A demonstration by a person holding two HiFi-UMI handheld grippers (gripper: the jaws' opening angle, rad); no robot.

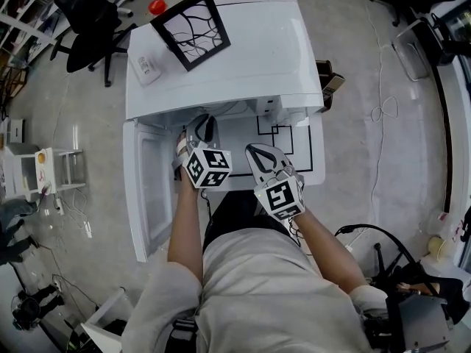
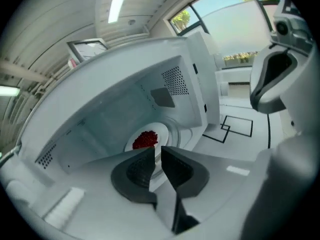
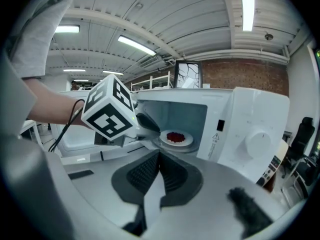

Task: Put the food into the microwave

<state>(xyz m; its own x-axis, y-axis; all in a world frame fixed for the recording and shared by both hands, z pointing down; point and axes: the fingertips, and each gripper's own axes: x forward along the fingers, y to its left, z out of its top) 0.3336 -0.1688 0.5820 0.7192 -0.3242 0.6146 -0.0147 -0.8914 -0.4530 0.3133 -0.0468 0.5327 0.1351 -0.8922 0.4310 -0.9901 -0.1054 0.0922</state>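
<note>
Food (image 2: 145, 139) lies in the microwave (image 3: 250, 129) — left gripper (image 2: 158, 150) jaws barely parted, right gripper (image 3: 159, 155) jaws pressed together — both empty.

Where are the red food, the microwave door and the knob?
red food (image 3: 176, 136), right gripper view, middle of the heap.
microwave door (image 1: 149, 190), head view, its inner panel.
knob (image 3: 258, 143), right gripper view, its round face.

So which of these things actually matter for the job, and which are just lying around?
Part of the job: microwave, its open door, plate of red food inside it, left gripper, right gripper.

Just lying about: framed picture and small white box on the microwave's top, black office chair on the floor.
</note>
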